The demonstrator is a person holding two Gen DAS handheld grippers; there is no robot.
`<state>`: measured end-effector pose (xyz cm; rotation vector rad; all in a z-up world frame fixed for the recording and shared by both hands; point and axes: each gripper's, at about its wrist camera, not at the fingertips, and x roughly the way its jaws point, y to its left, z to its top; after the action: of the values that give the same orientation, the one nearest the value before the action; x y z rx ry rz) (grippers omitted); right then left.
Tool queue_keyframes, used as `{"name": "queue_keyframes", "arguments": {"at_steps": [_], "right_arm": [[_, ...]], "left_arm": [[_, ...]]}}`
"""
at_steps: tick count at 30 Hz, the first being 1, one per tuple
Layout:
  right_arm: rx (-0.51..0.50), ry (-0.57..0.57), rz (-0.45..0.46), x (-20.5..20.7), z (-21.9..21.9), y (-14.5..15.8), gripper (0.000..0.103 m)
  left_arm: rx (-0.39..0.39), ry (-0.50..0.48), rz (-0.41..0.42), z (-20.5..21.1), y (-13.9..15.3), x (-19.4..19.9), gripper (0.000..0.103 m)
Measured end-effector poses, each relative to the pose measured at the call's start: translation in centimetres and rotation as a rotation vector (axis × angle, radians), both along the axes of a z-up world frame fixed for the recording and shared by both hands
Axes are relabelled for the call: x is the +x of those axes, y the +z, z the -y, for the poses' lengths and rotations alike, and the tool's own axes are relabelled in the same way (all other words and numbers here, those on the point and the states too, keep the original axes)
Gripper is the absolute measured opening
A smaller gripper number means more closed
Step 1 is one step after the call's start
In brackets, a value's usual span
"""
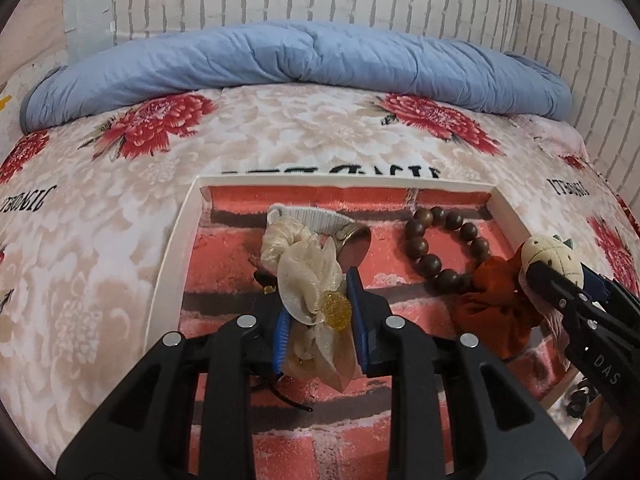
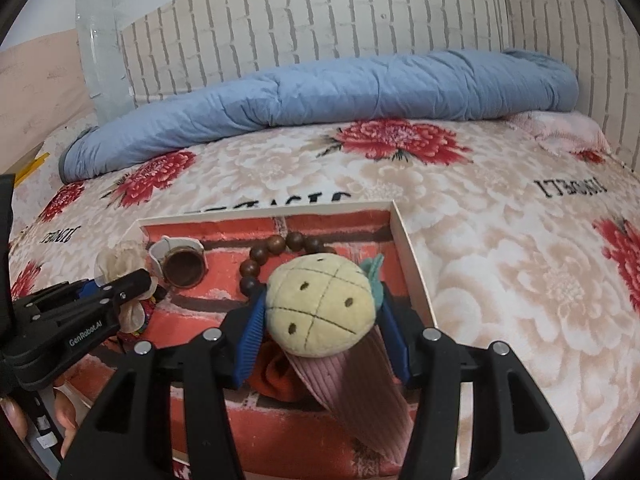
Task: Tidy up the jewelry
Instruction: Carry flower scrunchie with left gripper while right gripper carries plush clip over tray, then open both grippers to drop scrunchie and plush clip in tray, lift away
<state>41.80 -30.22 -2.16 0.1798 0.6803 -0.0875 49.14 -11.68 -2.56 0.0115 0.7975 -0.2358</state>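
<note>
Over the brick-print tray (image 1: pixel 172 240), left fingers (image 1: pixel 356 292) clamp the cream scrunchie (image 1: pixel 308 280), right fingers (image 2: pixel 250 332) the plush scrunchie (image 2: pixel 320 308).

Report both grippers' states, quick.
Left gripper: shut on the cream organza bow scrunchie.
Right gripper: shut on the yellow plush pineapple hair tie.

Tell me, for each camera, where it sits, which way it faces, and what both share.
Left wrist: on the left gripper, facing the blue rolled quilt; its fingers clamp a cream organza hair bow.
Right wrist: on the right gripper, facing likewise; its fingers clamp a plush pineapple hair tie; a hand shows.
Shared: white brick-lined tray, brown wooden bead bracelet.
</note>
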Motion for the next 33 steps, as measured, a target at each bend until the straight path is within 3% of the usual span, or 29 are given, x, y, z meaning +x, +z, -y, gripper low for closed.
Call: {"name": "queue_keyframes", "arguments": {"at_steps": [20,25,30,33], "right_arm": [[0.036,-0.018,-0.017,0.7,0.9,-1.4,0.059],[0.038,-0.017,-0.016,0.7,0.8,-1.3,0.06],[0.036,-0.021,0.002,0.4,0.9,-0.7,0.066],[0.037,-0.027,0.029,0.0,1.0,0.0,0.071]], "left_arm": [[0.02,0.005,-0.009,0.4,-1.0,0.1,0.035],[0.022,0.015,0.007,0.1,-0.7,0.0,0.048],[0.013,0.013,0.026,-0.1,-0.2,-0.4,0.05],[0.009,0.013,0.04,-0.1,0.4,-0.7,0.059]]}}
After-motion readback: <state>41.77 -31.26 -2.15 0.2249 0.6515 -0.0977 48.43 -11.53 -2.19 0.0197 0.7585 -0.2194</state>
